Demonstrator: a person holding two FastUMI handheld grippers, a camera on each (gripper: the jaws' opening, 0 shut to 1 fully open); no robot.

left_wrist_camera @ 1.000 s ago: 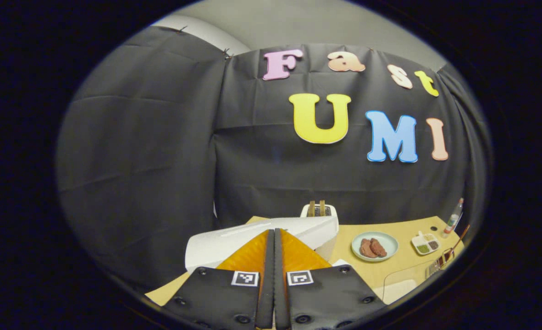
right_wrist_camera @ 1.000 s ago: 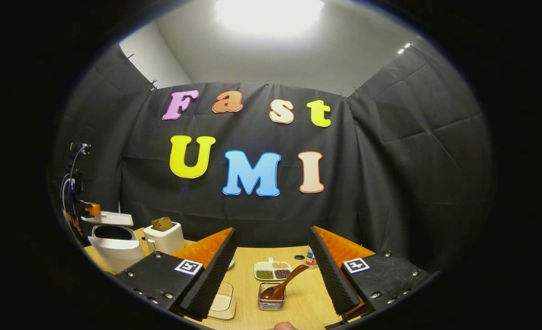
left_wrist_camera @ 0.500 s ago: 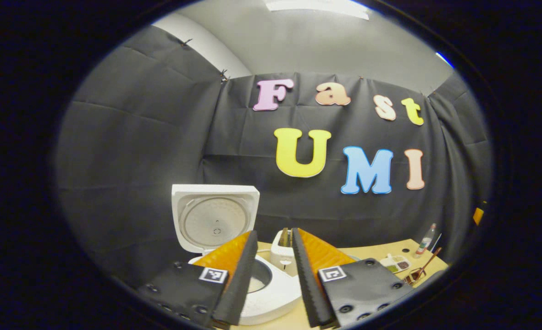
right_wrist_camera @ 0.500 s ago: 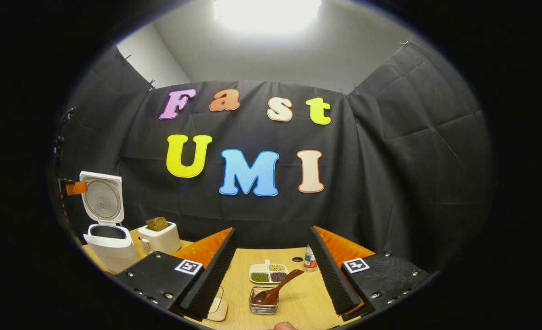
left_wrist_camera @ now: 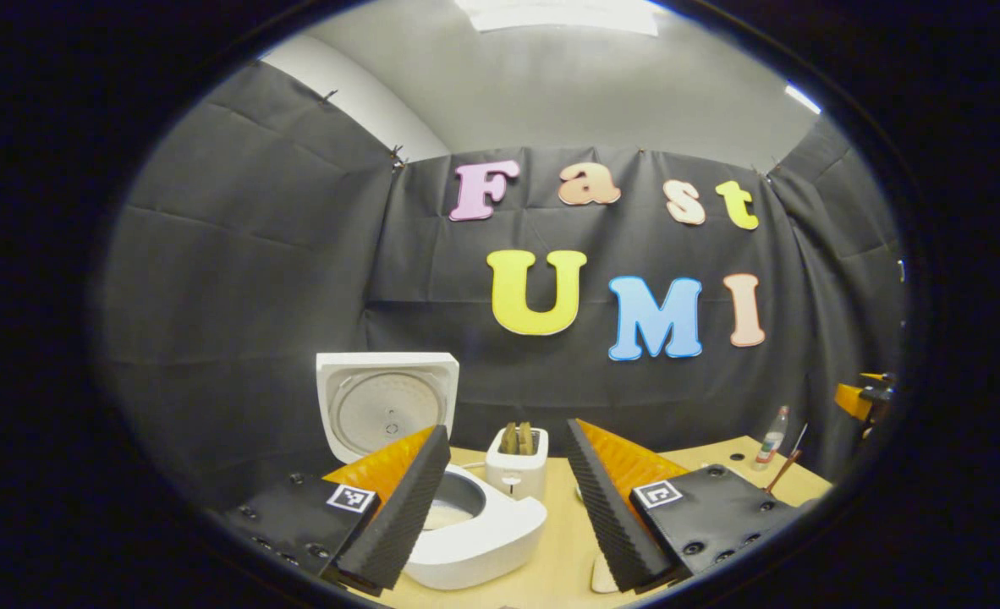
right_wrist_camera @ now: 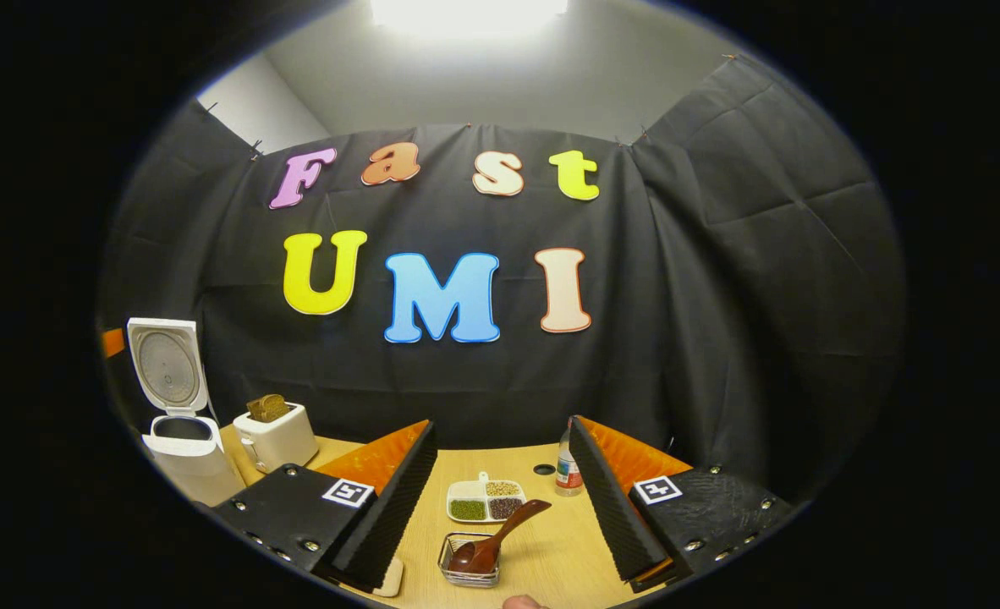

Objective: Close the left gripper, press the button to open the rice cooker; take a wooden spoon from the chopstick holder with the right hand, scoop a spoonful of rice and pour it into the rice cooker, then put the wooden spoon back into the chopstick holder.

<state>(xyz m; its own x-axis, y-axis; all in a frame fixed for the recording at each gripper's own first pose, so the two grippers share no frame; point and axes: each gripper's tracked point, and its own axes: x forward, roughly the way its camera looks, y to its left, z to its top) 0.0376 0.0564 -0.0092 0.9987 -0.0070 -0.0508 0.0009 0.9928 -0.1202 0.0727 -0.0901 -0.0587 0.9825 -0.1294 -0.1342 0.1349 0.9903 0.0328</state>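
A: In the left gripper view, what does the left gripper (left_wrist_camera: 507,499) show?

B: Its 2 fingers stand wide apart, with nothing between them. The cooker (left_wrist_camera: 475,529) sits on the table (left_wrist_camera: 563,550) just beyond the left finger, its lid (left_wrist_camera: 386,404) raised upright and the pot open. A toaster (left_wrist_camera: 517,461) with bread in its slots stands just behind the cooker.

A: Anything toward the table's right edge?

B: A small bottle (left_wrist_camera: 771,436) near the back right corner, and beside it a thin spoon handle (left_wrist_camera: 779,474) pokes up. Part of the right gripper (left_wrist_camera: 864,397) hangs above that corner; whether it is open cannot be told from here.

A: And the right gripper view?

B: The right gripper (right_wrist_camera: 504,499) is spread open and empty. Between its fingers, near the front edge, the spoon (right_wrist_camera: 491,541) leans in a wire holder (right_wrist_camera: 469,565), handle tilted up to the right. Behind it lies a 3-part dish (right_wrist_camera: 485,501) of grains, then the bottle (right_wrist_camera: 564,469). The open cooker (right_wrist_camera: 183,444) and toaster (right_wrist_camera: 276,436) stand at the left edge.
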